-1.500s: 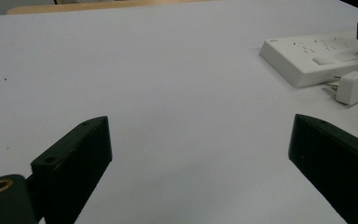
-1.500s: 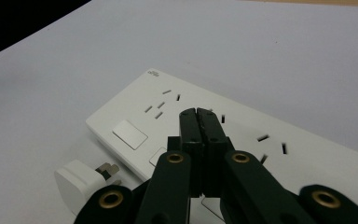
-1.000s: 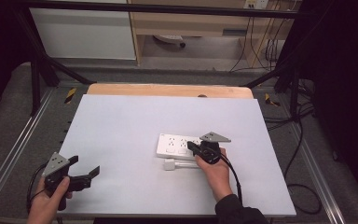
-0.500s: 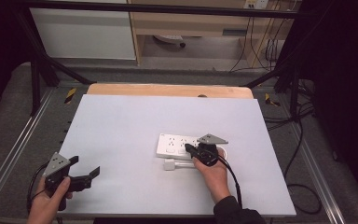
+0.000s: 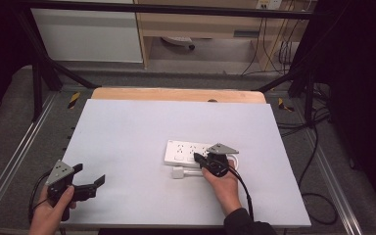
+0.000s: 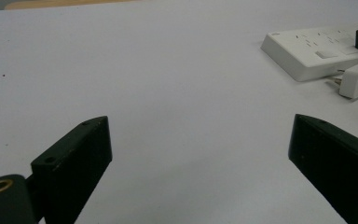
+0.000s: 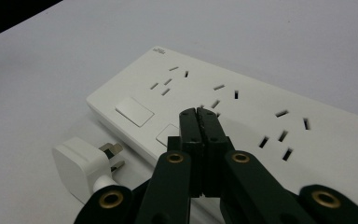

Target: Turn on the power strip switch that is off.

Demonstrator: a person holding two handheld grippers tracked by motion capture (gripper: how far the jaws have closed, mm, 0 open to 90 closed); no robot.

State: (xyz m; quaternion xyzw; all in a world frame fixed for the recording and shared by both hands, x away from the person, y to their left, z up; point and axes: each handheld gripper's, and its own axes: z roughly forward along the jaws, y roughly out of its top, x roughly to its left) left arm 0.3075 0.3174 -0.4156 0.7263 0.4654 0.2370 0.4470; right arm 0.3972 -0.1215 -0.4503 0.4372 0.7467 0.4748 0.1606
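A white power strip (image 5: 188,151) (image 7: 242,112) (image 6: 317,51) lies flat right of the table's middle. A white plug (image 5: 178,173) (image 7: 81,170) (image 6: 354,80) lies on its side just in front of it, prongs toward the strip. My right gripper (image 5: 197,157) (image 7: 199,114) is shut, jaws pressed together with nothing between them, tips just over the strip's near edge beside a rocker switch (image 7: 134,111). My left gripper (image 5: 95,182) (image 6: 200,154) rests near the front left corner, jaws wide open and empty, pointing across the table toward the strip.
The white table top (image 5: 142,127) has a wooden edge (image 5: 176,94) at the back and metal rails (image 5: 10,166) along both sides. A black cable (image 5: 242,188) trails from the right gripper past the person's forearm. Bare table surface lies between the two grippers.
The right gripper has edged slightly left and forward over the strip's near edge. The left gripper has kept still.
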